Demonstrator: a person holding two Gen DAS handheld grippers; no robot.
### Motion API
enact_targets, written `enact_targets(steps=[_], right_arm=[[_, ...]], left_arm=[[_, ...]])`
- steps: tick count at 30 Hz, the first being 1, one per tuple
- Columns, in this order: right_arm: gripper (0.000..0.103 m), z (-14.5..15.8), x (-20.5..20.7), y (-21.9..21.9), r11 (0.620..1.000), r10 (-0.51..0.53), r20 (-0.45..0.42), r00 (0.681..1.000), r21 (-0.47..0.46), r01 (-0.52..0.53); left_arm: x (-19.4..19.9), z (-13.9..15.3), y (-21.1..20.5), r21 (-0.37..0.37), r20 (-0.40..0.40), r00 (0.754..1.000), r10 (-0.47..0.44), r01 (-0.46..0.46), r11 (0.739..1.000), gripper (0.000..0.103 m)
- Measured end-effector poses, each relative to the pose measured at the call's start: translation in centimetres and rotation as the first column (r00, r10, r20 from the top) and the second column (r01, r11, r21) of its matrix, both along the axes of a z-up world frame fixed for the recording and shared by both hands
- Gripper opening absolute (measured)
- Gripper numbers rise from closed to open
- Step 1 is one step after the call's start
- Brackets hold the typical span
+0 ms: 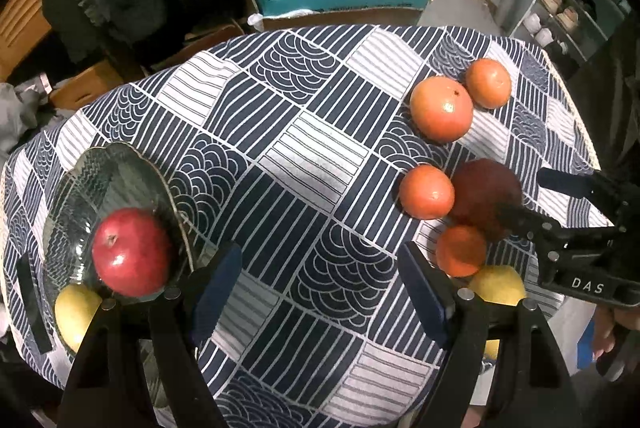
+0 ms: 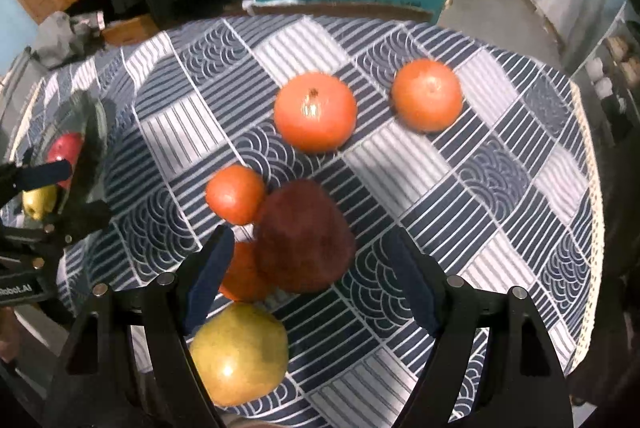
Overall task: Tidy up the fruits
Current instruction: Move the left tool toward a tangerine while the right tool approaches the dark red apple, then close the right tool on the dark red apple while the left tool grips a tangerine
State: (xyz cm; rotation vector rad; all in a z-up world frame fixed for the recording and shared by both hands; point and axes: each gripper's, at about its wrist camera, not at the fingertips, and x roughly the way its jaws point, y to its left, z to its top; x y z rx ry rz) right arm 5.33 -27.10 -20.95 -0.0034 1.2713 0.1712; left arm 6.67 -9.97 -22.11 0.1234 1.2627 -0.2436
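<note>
I'm lining up my right gripper (image 2: pixel 308 280), jaws spread and empty, over the dark red fruit (image 2: pixel 304 236) among the oranges; next I'm closing on it for the glass bowl (image 1: pixel 80 188). Left gripper (image 1: pixel 320 288) is hanging spread and empty too.

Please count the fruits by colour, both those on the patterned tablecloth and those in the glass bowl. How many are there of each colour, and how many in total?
Round orange fruits on the cloth: 4
Red fruits: 2, a dark red one on the cloth and a bright red apple in the glass bowl
Yellow-green fruits: 2, one on the cloth and one in the bowl
Total: 8
</note>
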Motion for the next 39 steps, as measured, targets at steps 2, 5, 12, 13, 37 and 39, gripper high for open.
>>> enact_targets(steps=[2,5,12,13,37,39], right_arm=[[0.079,-0.6,0.1,-0.1,1.000,0.000,-0.011,1.000,0.009,0.000],[0.079,-1.5,0.3,-0.1,1.000,0.001,-0.022,1.000,0.015,-0.001],[0.079,-3.2,1.2,0.0,0.999,-0.003,-0.058,0.998,0.046,0.005],[0.079,-3.5,1.3,0.0,0.999,-0.005,-0.064,0.998,0.052,0.009],[0.071,-2.2,1.3,-5.9,0.991,-0.137,0.017,0.990,0.005,0.137],[0.071,-2.2,1.2,-6.5,0.989,-0.147,0.016,0.989,0.004,0.147]], left_arm=[[0.2,-0.5,-0.1,-0.001,-0.009,1.000,0.000,0.000,1.000,0.081],[0.4,-1.1,-0.3,0.000,-0.021,1.000,-0.003,0.003,1.000,0.081],[1.0,-2.2,-0.7,0.007,-0.036,0.999,-0.014,0.014,1.000,0.081],[1.1,-2.4,-0.7,0.008,-0.039,0.999,-0.013,0.013,1.000,0.081],[2.7,-3.7,-6.5,-0.063,-0.072,0.995,-0.065,0.060,0.996,0.081],[3.0,-4.1,-7.0,-0.069,-0.082,0.994,-0.071,0.066,0.995,0.081]])
